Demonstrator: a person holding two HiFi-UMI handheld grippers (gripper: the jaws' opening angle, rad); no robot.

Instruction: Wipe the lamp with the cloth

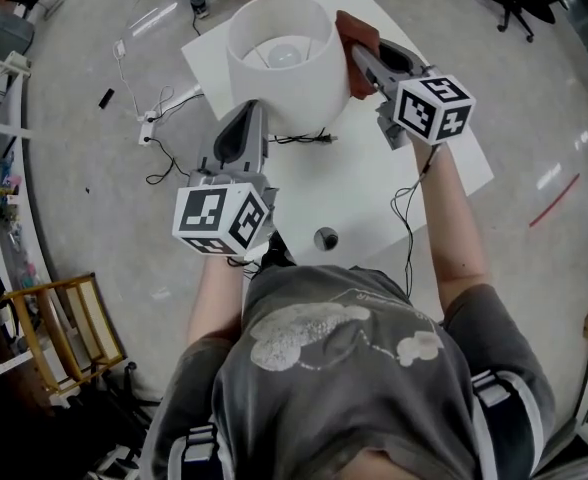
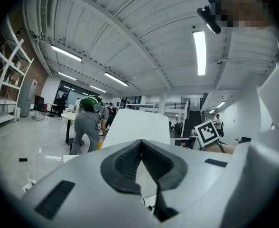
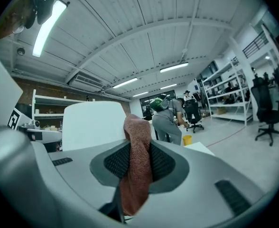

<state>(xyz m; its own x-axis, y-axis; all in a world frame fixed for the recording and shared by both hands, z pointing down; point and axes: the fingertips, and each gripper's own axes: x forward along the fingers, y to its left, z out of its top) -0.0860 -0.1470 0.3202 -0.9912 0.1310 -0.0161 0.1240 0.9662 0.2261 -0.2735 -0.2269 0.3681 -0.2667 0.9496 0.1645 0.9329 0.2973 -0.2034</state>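
Observation:
The lamp's white shade (image 1: pixel 279 78) stands on the white table (image 1: pixel 374 188), its bulb (image 1: pixel 284 55) visible through the open top. My right gripper (image 1: pixel 362 60) is shut on a reddish-brown cloth (image 1: pixel 357 34) beside the shade's right wall; I cannot tell whether cloth and shade touch. In the right gripper view the cloth (image 3: pixel 137 175) hangs between the pads, with the shade (image 3: pixel 92 125) just left of it. My left gripper (image 1: pixel 253 108) is at the shade's near left side, shut and empty. In the left gripper view the shade (image 2: pixel 137 125) rises beyond the closed gripper (image 2: pixel 140 144).
A black cord (image 1: pixel 304 140) trails from the lamp's base across the table. A small dark round object (image 1: pixel 325 237) lies near the table's front edge. Cables and a power strip (image 1: pixel 149 120) lie on the floor at left, beside a wooden frame (image 1: pixel 59 328). A person (image 2: pixel 87 122) stands beyond the table.

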